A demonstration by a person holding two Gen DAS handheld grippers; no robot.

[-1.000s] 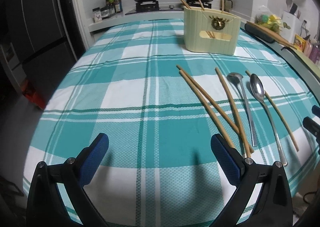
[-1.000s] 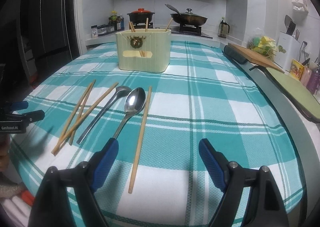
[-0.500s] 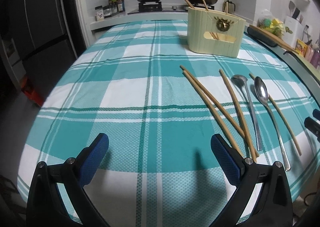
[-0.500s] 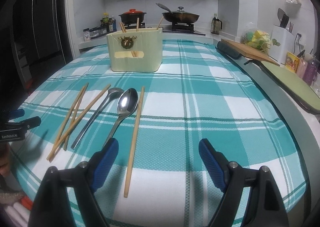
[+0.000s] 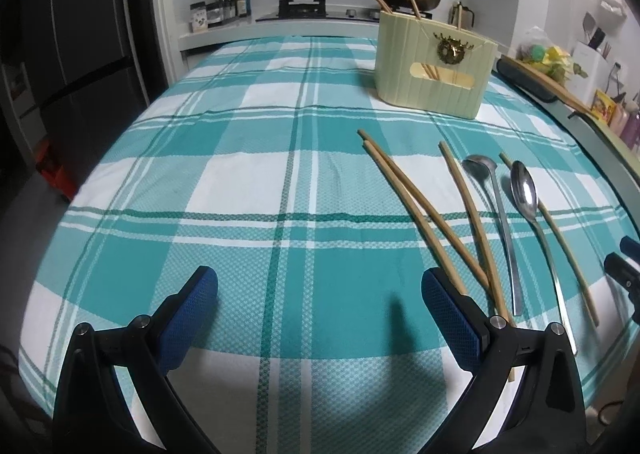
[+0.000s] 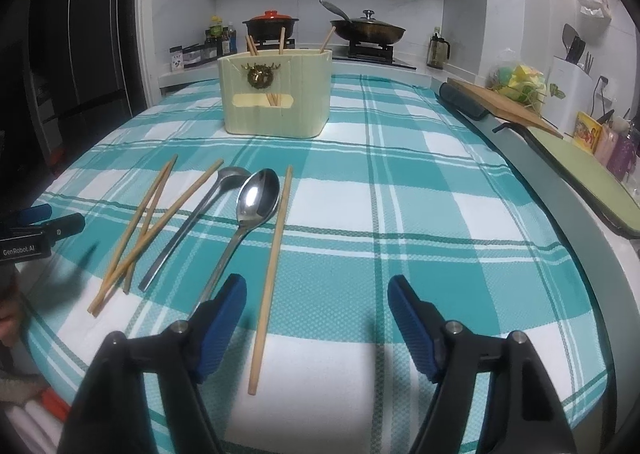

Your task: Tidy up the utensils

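Both grippers, left gripper [image 5: 320,302] and right gripper [image 6: 316,308], have advanced toward the holder [image 6: 276,94], fingers spread and empty; no utensil is grasped yet.

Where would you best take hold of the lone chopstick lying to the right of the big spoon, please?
Grip the lone chopstick near its lower end, from above, with the right claw open across its width: that end lies closest and clear of the big spoon.

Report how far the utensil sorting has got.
Done: a few chopsticks stand in the cream holder. In hand: nothing; left gripper and right gripper are open. Left: four loose chopsticks and two spoons on the tablecloth.
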